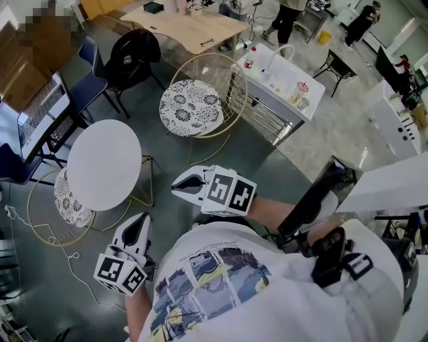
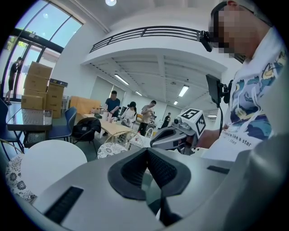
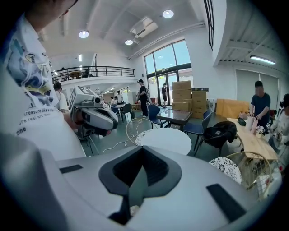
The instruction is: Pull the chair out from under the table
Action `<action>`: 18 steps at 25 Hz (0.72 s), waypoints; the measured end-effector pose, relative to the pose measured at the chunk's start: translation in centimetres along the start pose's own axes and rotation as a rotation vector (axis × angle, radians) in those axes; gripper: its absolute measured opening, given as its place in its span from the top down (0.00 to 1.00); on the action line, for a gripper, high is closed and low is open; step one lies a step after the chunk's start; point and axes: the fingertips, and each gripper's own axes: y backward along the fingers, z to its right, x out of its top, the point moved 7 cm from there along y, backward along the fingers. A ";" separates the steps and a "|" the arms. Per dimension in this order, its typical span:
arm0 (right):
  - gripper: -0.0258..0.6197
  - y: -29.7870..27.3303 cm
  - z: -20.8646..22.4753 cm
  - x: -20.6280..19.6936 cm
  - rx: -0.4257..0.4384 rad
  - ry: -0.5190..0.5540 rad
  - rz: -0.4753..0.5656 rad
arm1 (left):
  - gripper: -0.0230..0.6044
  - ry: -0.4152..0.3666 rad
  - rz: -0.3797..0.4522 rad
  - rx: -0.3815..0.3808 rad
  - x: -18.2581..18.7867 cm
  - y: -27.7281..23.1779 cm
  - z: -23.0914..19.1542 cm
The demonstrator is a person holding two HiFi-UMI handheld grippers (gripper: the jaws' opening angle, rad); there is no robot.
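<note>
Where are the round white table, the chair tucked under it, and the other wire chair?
Round white table [image 1: 103,163]: head view, middle of its top.
Tucked chair [image 1: 63,198]: head view, patterned seat cushion showing beside the table.
Other wire chair [image 1: 190,107]: head view, centre of patterned seat.

Grey floor [image 1: 314,147]. Tall windows [image 3: 165,61] in far wall, stacked cardboard boxes [image 3: 183,94] beside them. 1 long wooden table [image 1: 187,27], far. Railed mezzanine [image 2: 144,32] overhead. 3 recessed ceiling lights [image 3: 168,14] lit.
</note>
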 end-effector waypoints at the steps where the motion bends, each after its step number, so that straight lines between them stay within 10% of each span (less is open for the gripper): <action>1: 0.94 0.0 0.0 0.0 0.000 0.002 -0.001 | 0.95 -0.002 -0.001 -0.003 0.0 0.0 0.0; 18: 0.94 0.9 0.0 -0.3 -0.013 0.008 -0.010 | 0.95 -0.006 -0.014 -0.014 -0.4 -0.4 0.6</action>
